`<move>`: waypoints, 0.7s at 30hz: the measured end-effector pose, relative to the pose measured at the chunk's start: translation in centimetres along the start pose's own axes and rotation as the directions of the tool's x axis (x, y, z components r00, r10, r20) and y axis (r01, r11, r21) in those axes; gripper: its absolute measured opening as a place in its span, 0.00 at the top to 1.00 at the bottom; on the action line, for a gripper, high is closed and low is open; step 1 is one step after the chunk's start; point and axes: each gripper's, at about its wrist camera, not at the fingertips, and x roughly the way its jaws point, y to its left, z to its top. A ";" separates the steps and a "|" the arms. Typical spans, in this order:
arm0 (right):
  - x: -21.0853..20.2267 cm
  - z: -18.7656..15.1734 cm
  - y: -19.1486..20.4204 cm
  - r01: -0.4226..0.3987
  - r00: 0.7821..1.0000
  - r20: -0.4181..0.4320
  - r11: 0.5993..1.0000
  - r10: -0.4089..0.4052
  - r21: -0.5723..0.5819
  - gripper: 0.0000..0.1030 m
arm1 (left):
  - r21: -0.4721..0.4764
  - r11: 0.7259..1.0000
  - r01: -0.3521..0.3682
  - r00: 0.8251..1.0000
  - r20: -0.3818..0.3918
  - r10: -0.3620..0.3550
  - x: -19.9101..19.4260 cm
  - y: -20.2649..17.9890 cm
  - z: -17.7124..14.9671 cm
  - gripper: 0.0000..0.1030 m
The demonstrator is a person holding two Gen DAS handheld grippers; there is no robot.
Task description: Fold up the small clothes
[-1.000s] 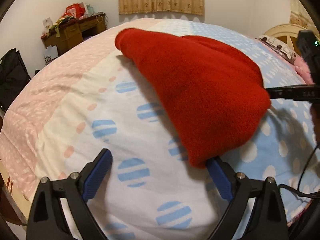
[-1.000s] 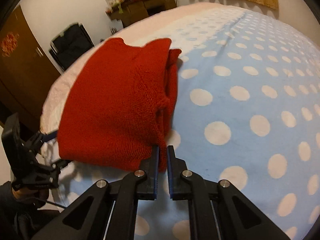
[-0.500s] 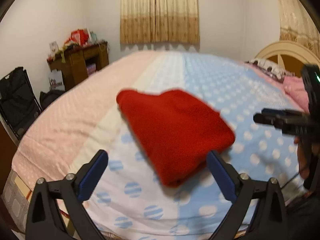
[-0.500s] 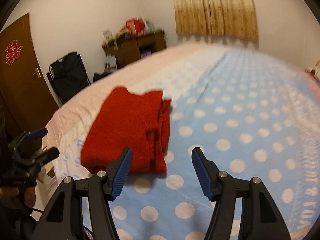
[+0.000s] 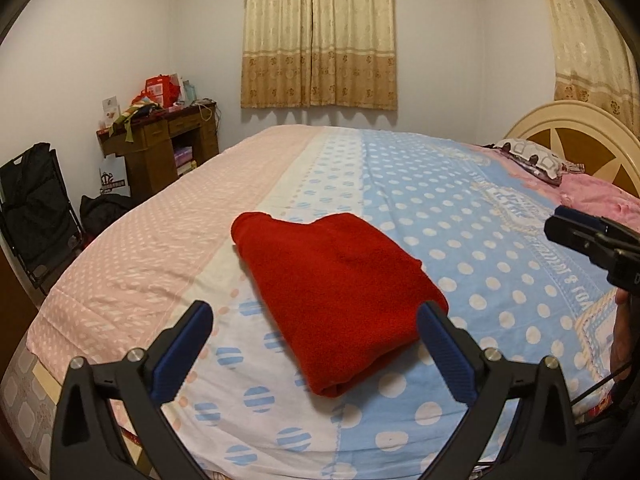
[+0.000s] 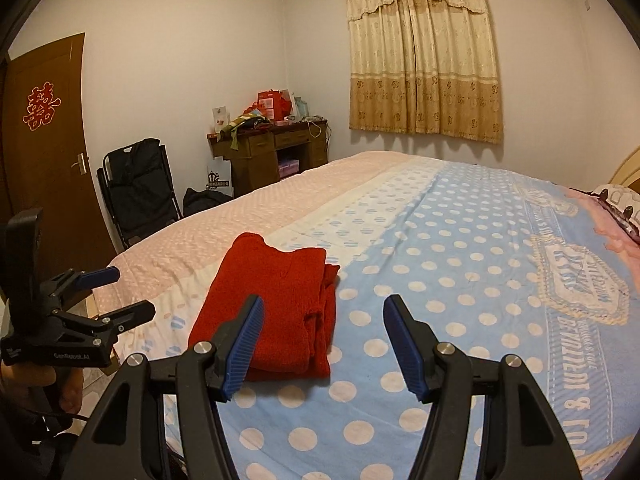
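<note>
A folded red knitted garment (image 5: 332, 288) lies flat on the bed near its foot; it also shows in the right wrist view (image 6: 276, 312). My left gripper (image 5: 316, 348) is open and empty, held back above the near edge of the garment. It also shows at the left of the right wrist view (image 6: 116, 296). My right gripper (image 6: 324, 344) is open and empty, held back from the garment's right edge. It shows at the right of the left wrist view (image 5: 576, 232).
The bed (image 5: 460, 216) has a pink, white and blue dotted cover. A headboard (image 5: 568, 132) and pillows (image 5: 532, 160) are at the right. A cluttered wooden desk (image 5: 160, 148), a black folding chair (image 5: 36, 208) and a brown door (image 6: 44, 148) stand at the left wall.
My right gripper let go of the garment's edge and opened. Both grippers pulled back and up from the garment, which now lies folded on the bed.
</note>
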 end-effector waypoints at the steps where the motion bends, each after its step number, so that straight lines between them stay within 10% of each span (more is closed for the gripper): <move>1: 0.0 -0.1 0.0 0.002 1.000 0.000 1.000 -0.002 -0.001 0.39 | -0.003 1.000 0.000 1.000 -0.001 0.000 0.0 0.1 0.0 0.00; 21: 0.0 -0.9 0.1 0.003 1.000 -0.016 1.000 -0.003 0.000 0.39 | 0.009 1.000 0.000 1.000 -0.003 0.000 0.2 -0.3 -0.3 0.00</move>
